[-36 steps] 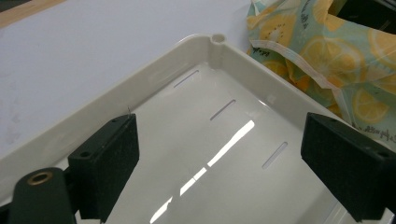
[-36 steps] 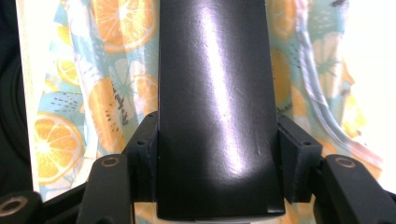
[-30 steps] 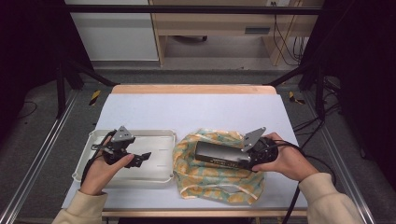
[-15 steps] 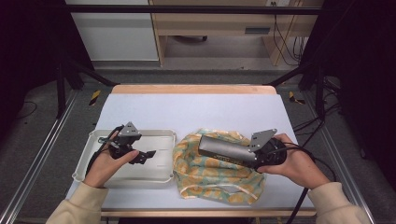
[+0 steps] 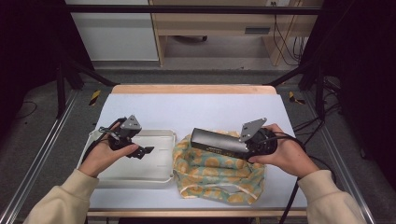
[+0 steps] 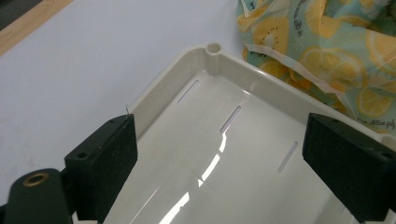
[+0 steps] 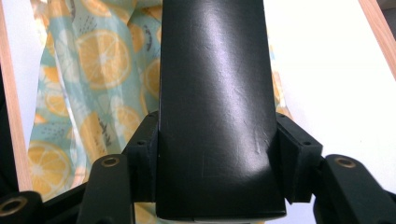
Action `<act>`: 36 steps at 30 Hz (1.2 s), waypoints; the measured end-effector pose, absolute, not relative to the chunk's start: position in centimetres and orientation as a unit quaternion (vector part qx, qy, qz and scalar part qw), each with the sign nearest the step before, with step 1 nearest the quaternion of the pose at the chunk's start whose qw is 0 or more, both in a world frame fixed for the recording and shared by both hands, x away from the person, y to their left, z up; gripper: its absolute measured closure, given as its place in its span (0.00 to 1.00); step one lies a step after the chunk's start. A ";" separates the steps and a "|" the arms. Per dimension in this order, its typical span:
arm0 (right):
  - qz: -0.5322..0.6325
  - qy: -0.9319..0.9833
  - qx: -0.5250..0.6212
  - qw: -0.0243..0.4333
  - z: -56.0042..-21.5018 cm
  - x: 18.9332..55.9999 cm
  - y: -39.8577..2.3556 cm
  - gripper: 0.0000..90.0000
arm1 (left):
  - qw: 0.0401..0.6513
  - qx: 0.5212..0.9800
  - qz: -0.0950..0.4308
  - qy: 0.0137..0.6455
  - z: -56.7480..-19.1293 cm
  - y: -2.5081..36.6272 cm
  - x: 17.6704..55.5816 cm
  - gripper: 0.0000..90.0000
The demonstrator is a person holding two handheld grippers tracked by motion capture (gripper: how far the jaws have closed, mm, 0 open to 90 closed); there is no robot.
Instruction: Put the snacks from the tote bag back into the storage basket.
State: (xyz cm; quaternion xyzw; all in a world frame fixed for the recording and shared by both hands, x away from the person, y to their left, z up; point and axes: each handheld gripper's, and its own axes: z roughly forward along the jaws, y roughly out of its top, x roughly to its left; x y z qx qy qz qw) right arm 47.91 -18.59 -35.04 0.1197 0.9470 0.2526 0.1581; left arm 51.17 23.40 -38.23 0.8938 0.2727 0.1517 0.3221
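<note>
On the white counter point(image 5: 196, 109), a white plastic tray point(image 5: 154, 170) is placed just left of the orange-print cloth point(image 5: 219, 175); a long black box point(image 5: 217, 142) is held above the cloth.

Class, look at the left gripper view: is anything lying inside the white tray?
No, the white tray shows just its bare glossy floor with narrow slots between the open left claw; the fruit-print cloth lies outside its rim.

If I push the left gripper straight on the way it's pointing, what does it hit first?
Likely the floor of the white tray: the open left gripper points down into it, with nothing between the jaws. The fruit-print cloth lies beyond the rim.
</note>
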 end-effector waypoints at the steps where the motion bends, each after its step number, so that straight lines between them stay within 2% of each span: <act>1: 0.250 0.948 0.116 0.158 -35.0 48.0 -18.4 0.48 | 0.318 0.896 0.152 0.269 -38.0 23.4 51.2 0.12; 36: 0.239 0.958 0.077 0.137 -34.3 50.3 -10.8 0.48 | 0.276 0.941 0.146 0.133 -32.5 22.5 50.3 0.10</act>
